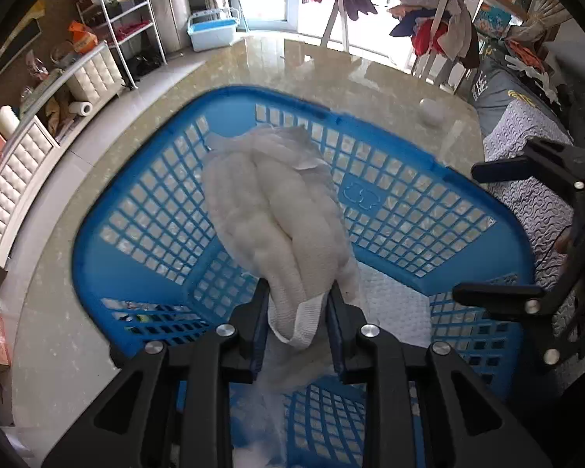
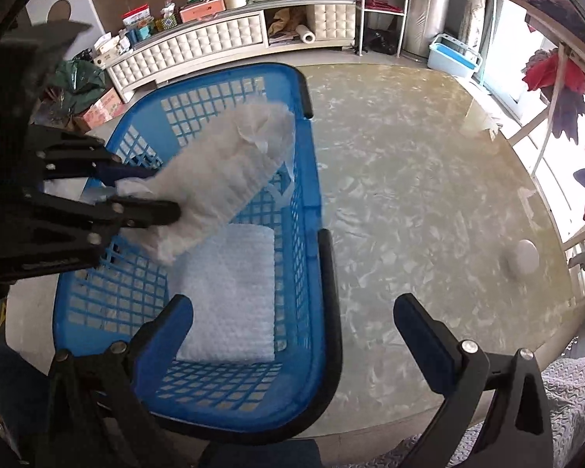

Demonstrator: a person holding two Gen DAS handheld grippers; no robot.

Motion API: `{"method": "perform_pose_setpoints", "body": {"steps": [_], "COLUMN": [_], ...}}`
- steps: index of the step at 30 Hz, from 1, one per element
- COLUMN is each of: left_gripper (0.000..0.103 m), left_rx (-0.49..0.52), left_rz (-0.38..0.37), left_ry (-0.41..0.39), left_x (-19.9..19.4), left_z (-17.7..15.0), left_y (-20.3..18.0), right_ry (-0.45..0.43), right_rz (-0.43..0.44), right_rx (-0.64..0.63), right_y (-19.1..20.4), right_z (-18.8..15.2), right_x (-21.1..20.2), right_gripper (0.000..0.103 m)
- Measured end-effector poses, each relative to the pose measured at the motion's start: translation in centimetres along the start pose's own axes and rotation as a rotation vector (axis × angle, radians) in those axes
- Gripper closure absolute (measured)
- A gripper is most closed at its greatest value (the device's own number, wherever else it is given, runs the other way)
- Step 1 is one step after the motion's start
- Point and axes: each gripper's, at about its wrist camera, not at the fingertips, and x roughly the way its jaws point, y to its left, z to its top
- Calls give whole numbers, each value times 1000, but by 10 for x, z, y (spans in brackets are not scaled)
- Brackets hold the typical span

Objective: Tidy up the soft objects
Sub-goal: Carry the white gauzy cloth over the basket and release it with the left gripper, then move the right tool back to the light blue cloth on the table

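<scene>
A blue plastic lattice basket (image 1: 390,199) (image 2: 308,179) stands on a glossy marble-patterned table. My left gripper (image 1: 297,292) (image 2: 148,191) is shut on one end of a folded white towel (image 1: 277,210) (image 2: 222,171) and holds it over the basket's inside. A second folded white cloth (image 2: 230,292) (image 1: 394,312) lies flat on the basket floor. My right gripper (image 2: 292,312) hangs open and empty over the basket's near right rim; it also shows at the right edge of the left wrist view as the right gripper (image 1: 503,230).
A small white round object (image 2: 526,255) (image 1: 433,111) sits on the table (image 2: 409,195) far from the basket. A grey patterned cloth (image 2: 573,386) lies by the table's near edge. Beyond are a padded white cabinet (image 2: 214,43), a metal rack, a light blue bin (image 2: 454,54) and hung clothes.
</scene>
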Motion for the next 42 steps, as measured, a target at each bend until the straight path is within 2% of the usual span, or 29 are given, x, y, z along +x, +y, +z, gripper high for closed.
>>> {"method": "perform_pose_setpoints", "body": {"steps": [11,17,20,24,30,33,42], "left_gripper": [78,72,65,40,17,11,8], "left_rx": [69,62,67,75,58,42,-72], "left_rz": [42,55,56,90,117,138,210], "left_ry": [62,64,62,44,-22,-61,-138], "left_x": [25,25,25,16,-21,-48,-120], "left_z": [8,11,11,10,6,-1,-47], "left_y": [1,0,-3,-8,-14,-17,-28], "right_ry": [7,6,6,6,-23,-46,-110], "right_rz": [17,22,20,18,10,5,-1], "right_rx": [46,57,58,66,62,55,-1], "right_y": [-4,-5,-5,-5,1,10,48], "right_z": [1,1,1,0,0,-1,-6], "right_x": [11,12,12,11,-8,-23,-69], "right_gripper": [0,0,0,0,0,0,0]}}
